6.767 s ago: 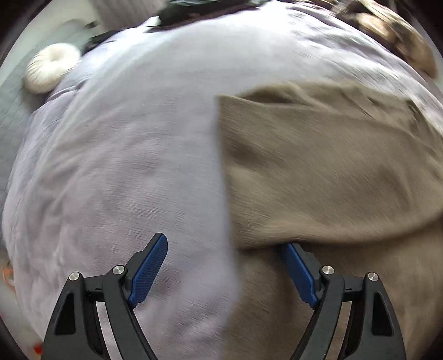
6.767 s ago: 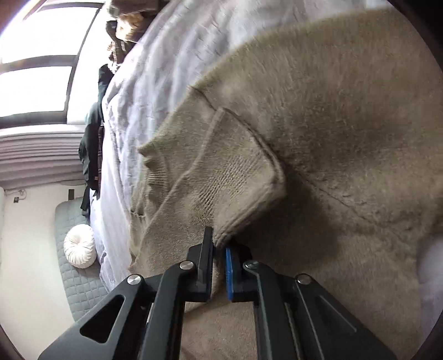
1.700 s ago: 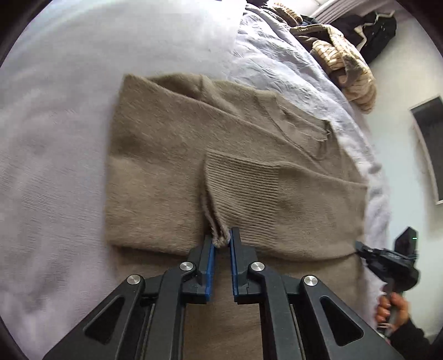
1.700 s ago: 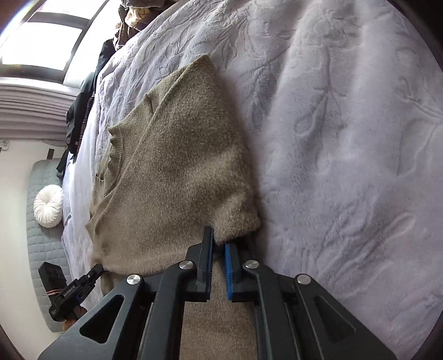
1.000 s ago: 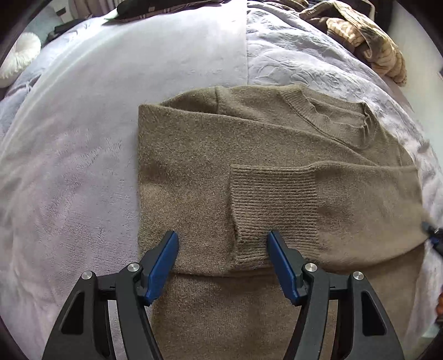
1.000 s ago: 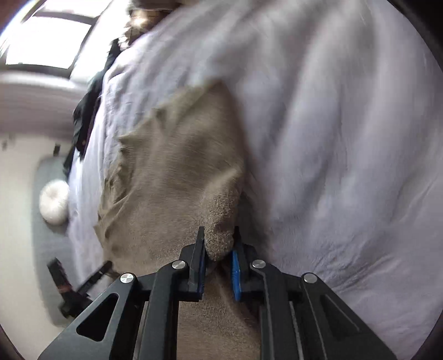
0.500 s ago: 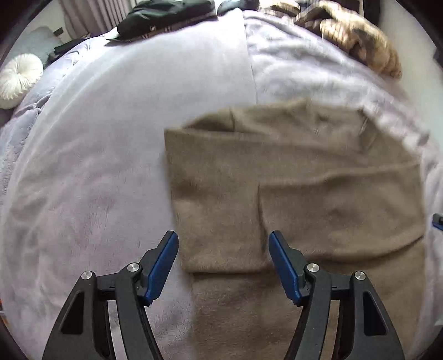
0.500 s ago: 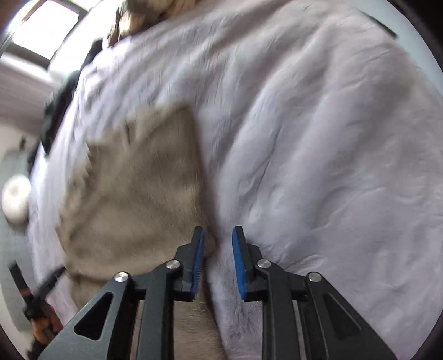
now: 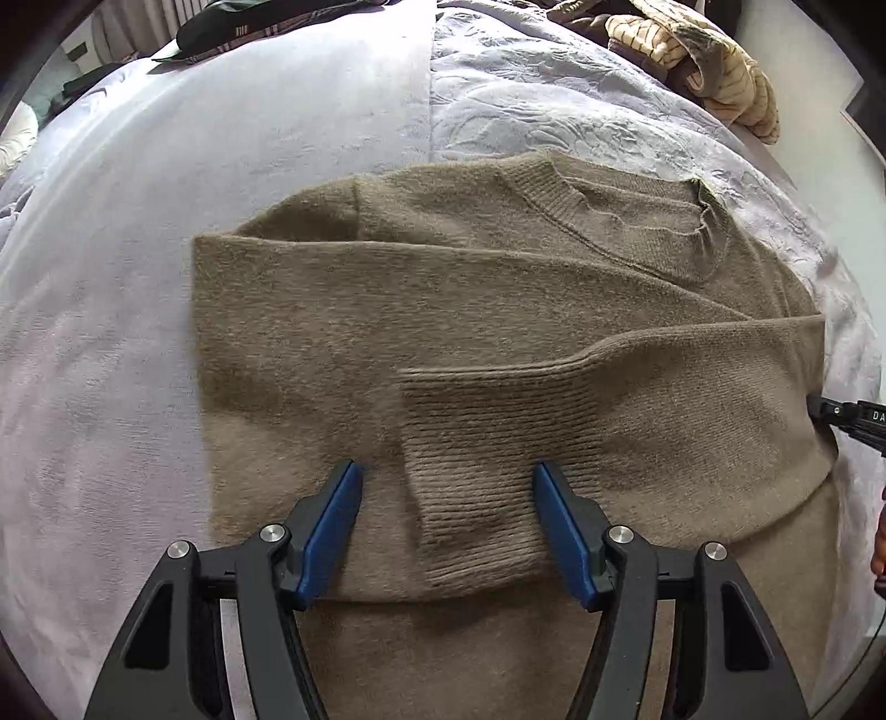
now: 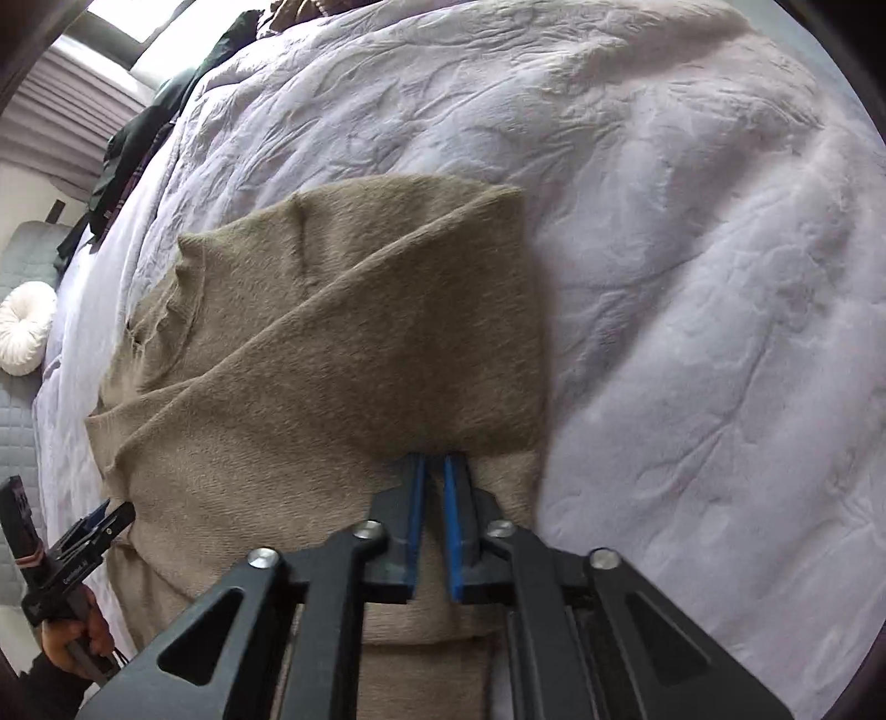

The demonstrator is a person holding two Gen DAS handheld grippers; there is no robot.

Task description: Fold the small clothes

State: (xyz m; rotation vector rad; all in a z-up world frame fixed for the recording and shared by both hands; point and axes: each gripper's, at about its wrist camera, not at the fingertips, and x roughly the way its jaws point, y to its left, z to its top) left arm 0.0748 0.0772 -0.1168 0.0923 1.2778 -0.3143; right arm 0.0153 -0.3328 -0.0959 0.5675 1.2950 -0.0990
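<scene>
An olive-brown knit sweater lies flat on the lilac bedspread, both sleeves folded across its body. The ribbed cuff of the top sleeve lies between the fingers of my left gripper, which is wide open just above it. In the right wrist view the sweater shows from its right side. My right gripper has its jaws a narrow gap apart at the folded sleeve's edge, its fingertips tucked under the fold; no cloth shows between the pads.
A heap of striped tan and brown clothes lies at the bed's far right. Dark clothes lie at the far edge. A white round cushion rests on a grey quilted seat beside the bed. The left gripper shows in the right view.
My left gripper let go of the sleeve cuff and opened wide. My right gripper released the folded sleeve edge, opening slightly. Both sleeves now lie folded across the sweater.
</scene>
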